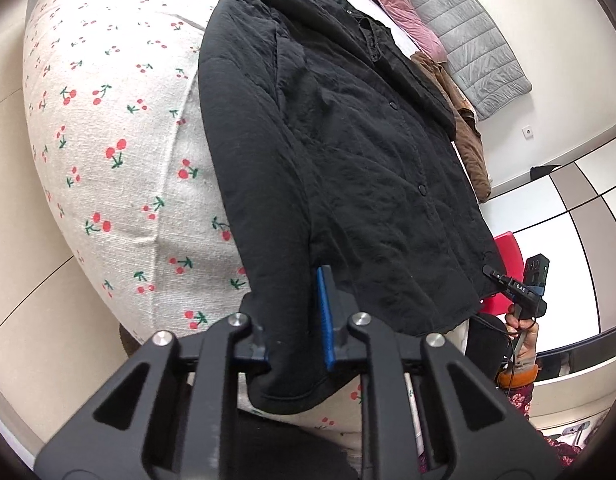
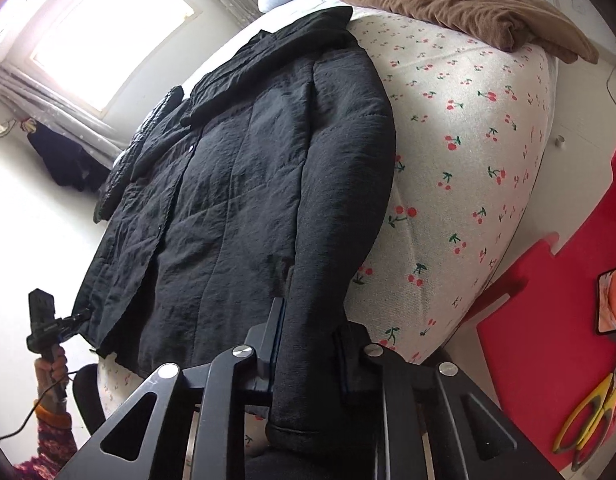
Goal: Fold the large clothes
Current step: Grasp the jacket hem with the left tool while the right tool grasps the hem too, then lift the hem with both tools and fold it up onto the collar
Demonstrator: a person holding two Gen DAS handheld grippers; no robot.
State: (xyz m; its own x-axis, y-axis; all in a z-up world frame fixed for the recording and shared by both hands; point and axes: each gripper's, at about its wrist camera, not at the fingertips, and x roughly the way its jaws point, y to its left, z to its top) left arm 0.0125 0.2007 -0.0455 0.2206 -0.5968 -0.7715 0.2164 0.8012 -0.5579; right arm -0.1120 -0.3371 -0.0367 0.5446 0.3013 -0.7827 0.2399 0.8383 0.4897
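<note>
A black jacket [image 1: 347, 152] is spread front-up on a cherry-print bedcover [image 1: 108, 152], its body stretching away ahead of both claws. The left gripper [image 1: 298, 332] is clamped narrow on the cuff end of 1 sleeve, the cloth pinched between its 2 blue-faced fingers [image 1: 323, 320] and the cuff hanging just below them. The right gripper [image 2: 308, 352] is likewise closed narrow on the other sleeve, with that cuff drooping beneath its fingers. Beyond the jacket's collar, far from both claws, a brown garment [image 2: 467, 4] is seen on the bedcover.
</note>
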